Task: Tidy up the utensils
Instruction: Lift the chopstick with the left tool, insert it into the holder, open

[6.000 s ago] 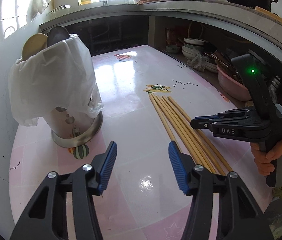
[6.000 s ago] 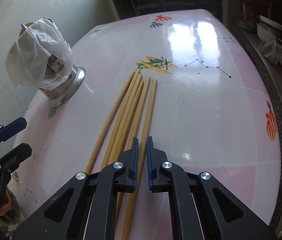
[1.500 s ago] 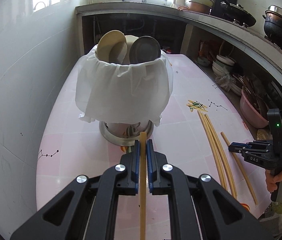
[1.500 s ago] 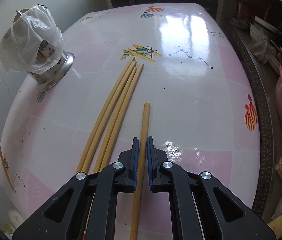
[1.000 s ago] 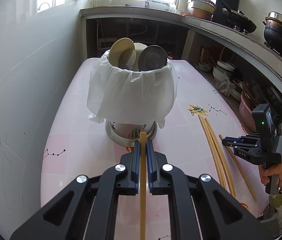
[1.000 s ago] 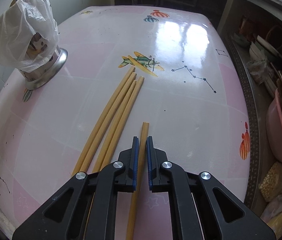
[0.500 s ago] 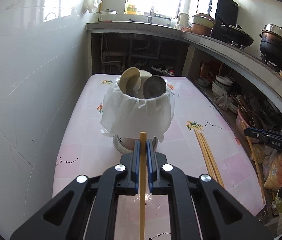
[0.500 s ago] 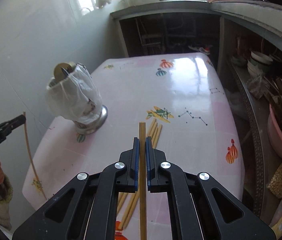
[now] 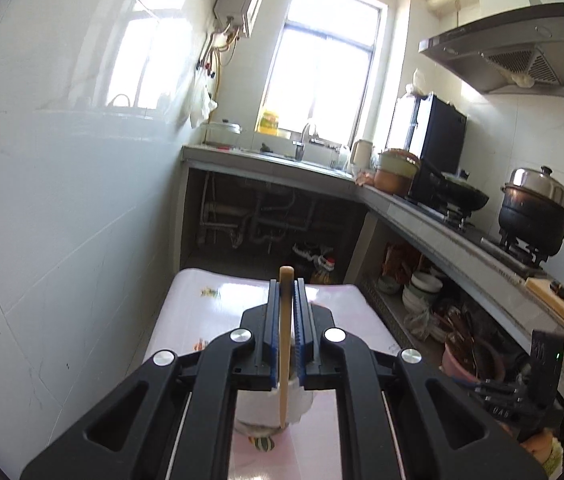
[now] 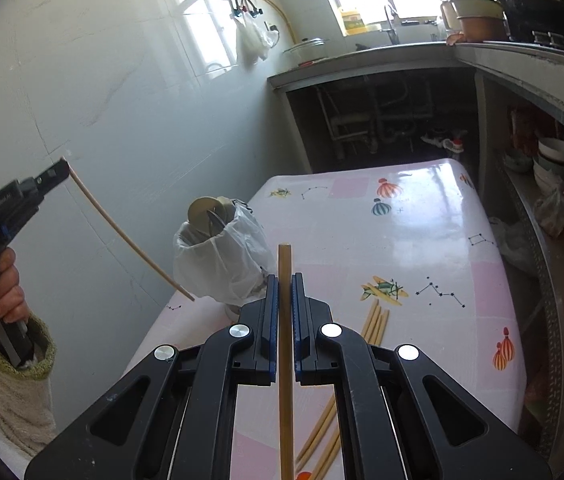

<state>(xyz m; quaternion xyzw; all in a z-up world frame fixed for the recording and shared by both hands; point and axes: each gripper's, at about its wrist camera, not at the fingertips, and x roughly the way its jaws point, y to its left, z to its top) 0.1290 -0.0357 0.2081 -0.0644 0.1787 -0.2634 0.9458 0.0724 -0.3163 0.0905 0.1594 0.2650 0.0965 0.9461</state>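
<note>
Both claws grip: left gripper (image 9: 286, 312) and right gripper (image 10: 285, 300) each clamp one long wooden chopstick (image 10: 284, 320), mid-carry; next, tip them into the bag-lined steel holder (image 10: 222, 256) at eleven o'clock

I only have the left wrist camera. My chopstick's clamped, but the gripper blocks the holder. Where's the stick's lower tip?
Observer: In the right wrist view, your chopstick slants down from the left gripper. Its tip hangs beside the bagged utensil holder, outside it.
Operator: Is my other hand carrying anything?
Observer: Yes, the right gripper is shut on a second chopstick.
Operator: Any more to collect?
Observer: Several loose chopsticks lie together on the pink table.
</note>
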